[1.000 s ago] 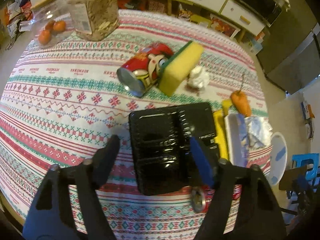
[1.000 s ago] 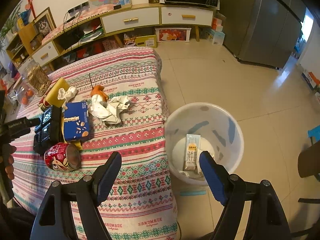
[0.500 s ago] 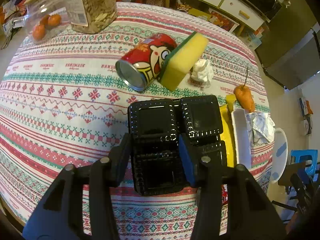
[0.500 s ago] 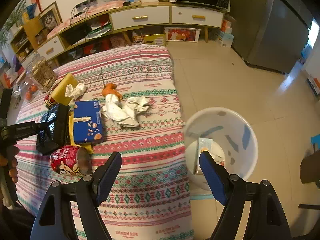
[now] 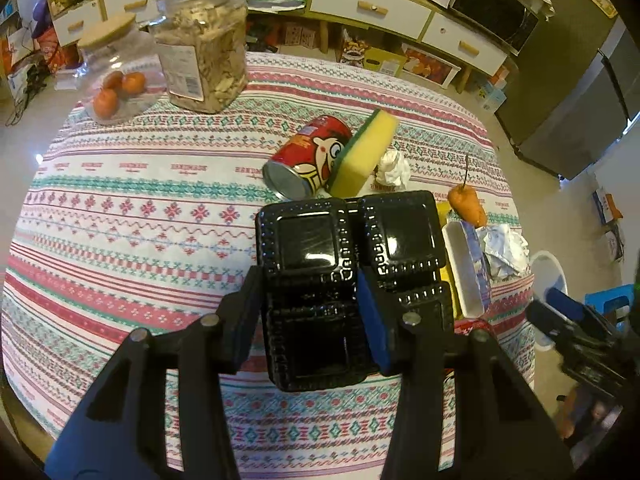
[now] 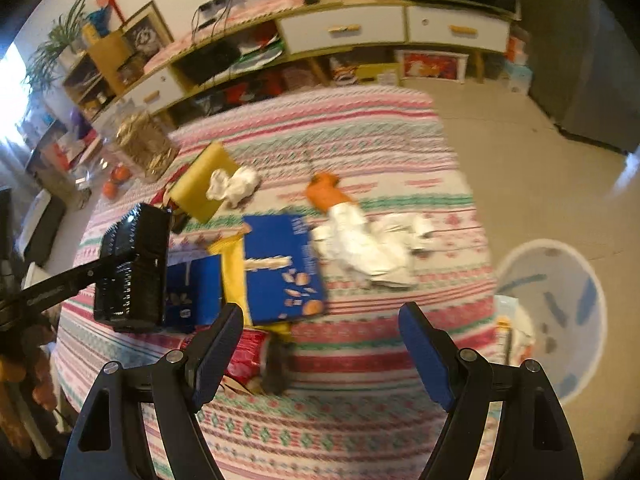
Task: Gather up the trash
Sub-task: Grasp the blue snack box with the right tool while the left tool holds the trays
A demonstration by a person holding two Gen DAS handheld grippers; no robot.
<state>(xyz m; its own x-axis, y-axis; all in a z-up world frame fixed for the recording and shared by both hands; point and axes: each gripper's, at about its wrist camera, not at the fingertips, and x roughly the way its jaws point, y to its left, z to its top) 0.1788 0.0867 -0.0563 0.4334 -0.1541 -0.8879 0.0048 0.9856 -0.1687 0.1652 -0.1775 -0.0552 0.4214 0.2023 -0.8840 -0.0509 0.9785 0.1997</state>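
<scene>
The left claw grips the black tray, lifted off the tabletop. The right claw hangs open and empty, with the blue box at its twelve o'clock.

A lived-in room around my striped table

I see a long sideboard with white drawers and cluttered open shelves along the far wall, a black microwave on top, a grey fridge at right, a beige tiled floor, and daylight glaring from the left by a potted plant.
</scene>
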